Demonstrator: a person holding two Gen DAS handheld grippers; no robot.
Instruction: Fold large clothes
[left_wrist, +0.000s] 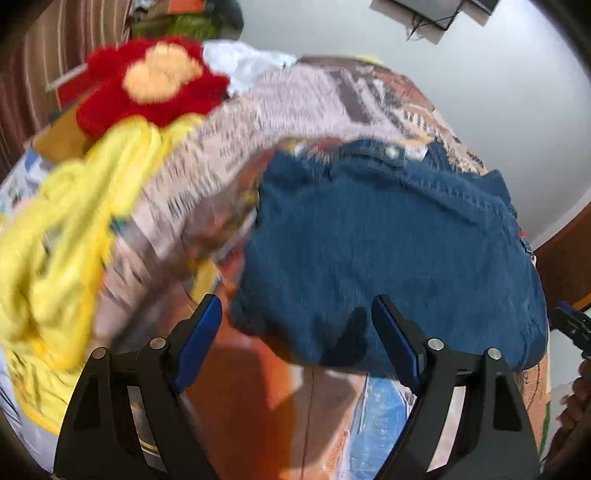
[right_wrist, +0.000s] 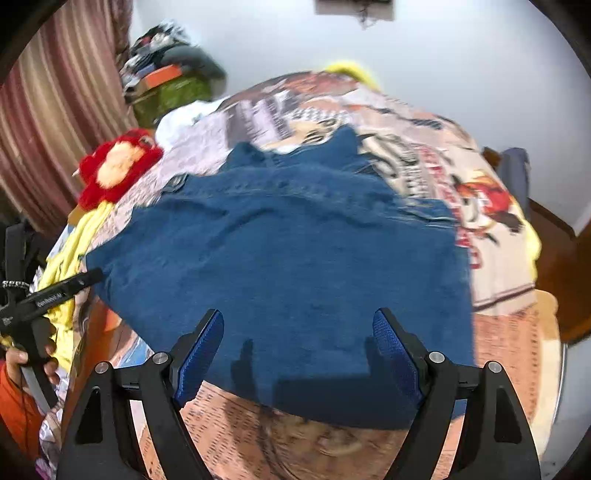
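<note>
A blue denim garment (right_wrist: 288, 258) lies spread on a printed bedsheet (right_wrist: 498, 266); its collar end points away from me. In the left wrist view the same denim (left_wrist: 388, 251) fills the right half. My left gripper (left_wrist: 295, 314) is open and empty, just above the denim's near left edge. My right gripper (right_wrist: 297, 328) is open and empty over the denim's near hem. The left gripper (right_wrist: 62, 288) also shows at the left edge of the right wrist view, held in a hand.
A yellow garment (left_wrist: 62, 251) is heaped left of the denim, beside a red and cream plush toy (left_wrist: 155, 81). A white cloth (right_wrist: 184, 122) lies farther back. Striped curtains (right_wrist: 55, 122) hang on the left, a white wall (right_wrist: 461, 74) behind.
</note>
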